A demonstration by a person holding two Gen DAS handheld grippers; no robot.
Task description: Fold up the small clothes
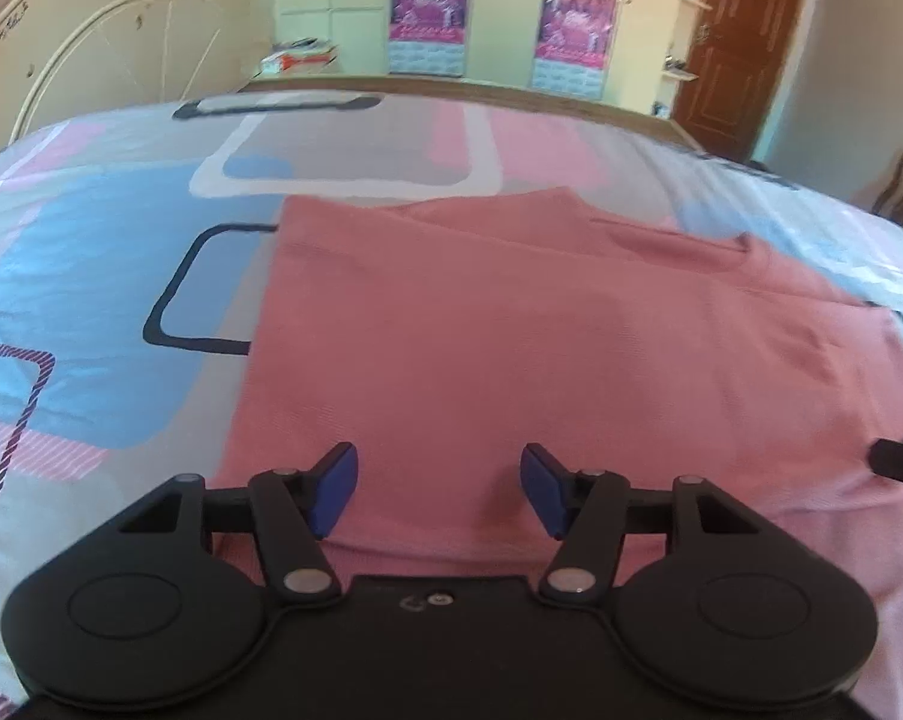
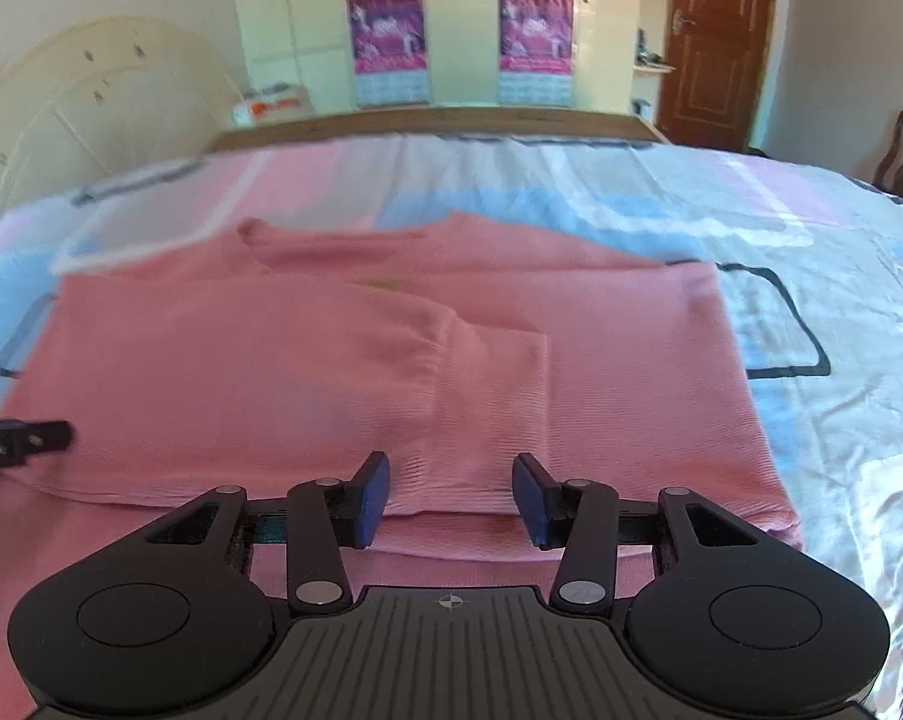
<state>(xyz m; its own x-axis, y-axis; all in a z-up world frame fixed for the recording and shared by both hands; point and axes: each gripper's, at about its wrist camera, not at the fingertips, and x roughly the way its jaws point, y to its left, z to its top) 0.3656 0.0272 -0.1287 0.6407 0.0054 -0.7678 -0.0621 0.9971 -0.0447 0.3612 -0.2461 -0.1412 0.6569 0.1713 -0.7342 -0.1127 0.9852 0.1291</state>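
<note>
Pink sweater (image 1: pixel 511 348) is lying flat on the patterned bedsheet (image 1: pixel 79 312), its sleeves folded in across the body, and both tools are sitting at its near hem. The left gripper (image 1: pixel 439 489) is hovering low over the lower left part of the garment with its jaws spread wide and nothing between the blue pads (image 1: pixel 334 492); pink fabric is showing through the gap, and the sweater's left edge is running just beside the tool's left arm. The right gripper (image 2: pixel 450 498) is likewise standing wide apart and holding nothing, its blue pads (image 2: pixel 373 501) lying to either side of the ribbed cuff (image 2: pixel 487 396) of the folded-in sleeve, which is ending just ahead of the gap. Whether either tool is touching the cloth cannot be told. Each tool is showing at the edge of the other's view, over the sweater's lower part. Beyond the neckline the bedsheet is stretching toward a wooden footboard (image 2: pixel 439 120), with a brown door (image 2: pixel 715 42) at the far right.
</note>
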